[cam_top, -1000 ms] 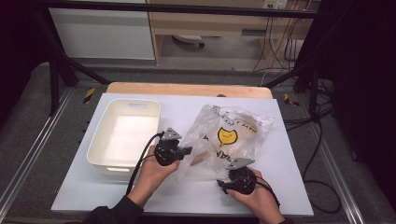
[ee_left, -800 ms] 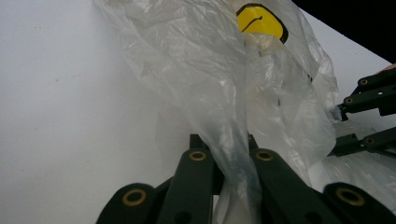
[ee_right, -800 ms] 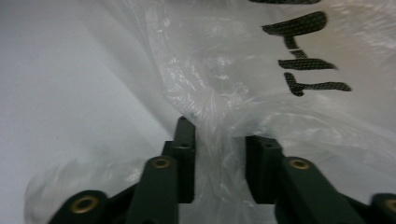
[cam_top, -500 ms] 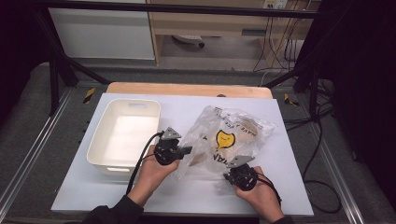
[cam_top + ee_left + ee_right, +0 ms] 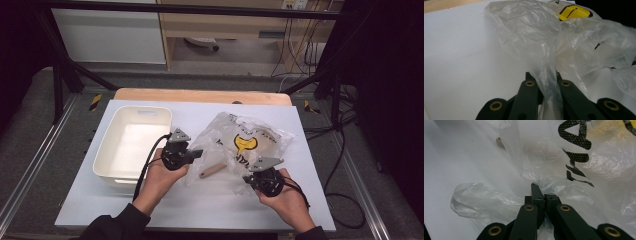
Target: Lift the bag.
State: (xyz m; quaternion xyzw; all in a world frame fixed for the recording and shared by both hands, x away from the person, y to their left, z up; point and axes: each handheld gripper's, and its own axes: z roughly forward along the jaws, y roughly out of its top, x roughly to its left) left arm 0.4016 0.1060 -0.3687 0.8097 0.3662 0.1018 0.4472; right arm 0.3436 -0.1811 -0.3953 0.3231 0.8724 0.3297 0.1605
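Clear crumpled plastic bag (image 5: 240,145), yellow logo, black lettering; left claw (image 5: 196,153) and right claw (image 5: 248,179) both clenched on its film.

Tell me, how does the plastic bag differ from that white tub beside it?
The plastic bag is thin, crumpled and see-through, with a yellow and black print; the white tub is stiff, plain and opaque. The bag is pinched at two edges by the left gripper and the right gripper; the tub sits untouched. Both rest on the white table.

No legible lettering on bag (image 5: 245,142)
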